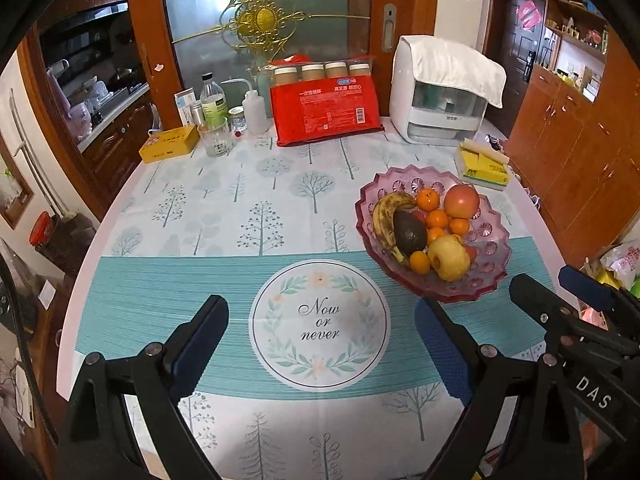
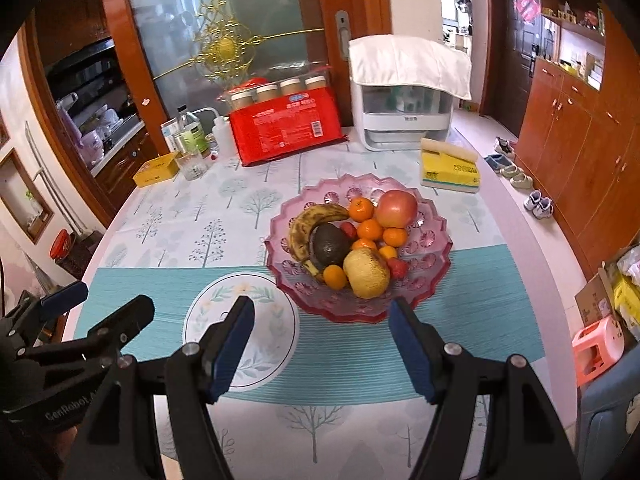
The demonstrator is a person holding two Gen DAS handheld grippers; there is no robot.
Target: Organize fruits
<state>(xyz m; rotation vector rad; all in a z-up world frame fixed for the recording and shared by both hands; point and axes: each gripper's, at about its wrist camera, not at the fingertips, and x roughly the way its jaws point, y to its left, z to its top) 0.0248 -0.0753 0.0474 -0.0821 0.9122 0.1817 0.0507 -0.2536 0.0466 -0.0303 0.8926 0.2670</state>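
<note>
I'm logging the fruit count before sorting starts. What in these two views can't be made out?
- Fruit under the pile: in both views the avocado, banana and yellow apple cover what lies beneath in the pink bowl, so no sure count.
- Small red fruits: right wrist view, half hidden, kind unclear.
- Red pack print: too small in either view.

soft even daylight filling the room; tablecloth [image 1: 240, 216] staying sharp, fisheye bending and blackening the corners, faint glare on cabinets [image 2: 568, 128].
</note>
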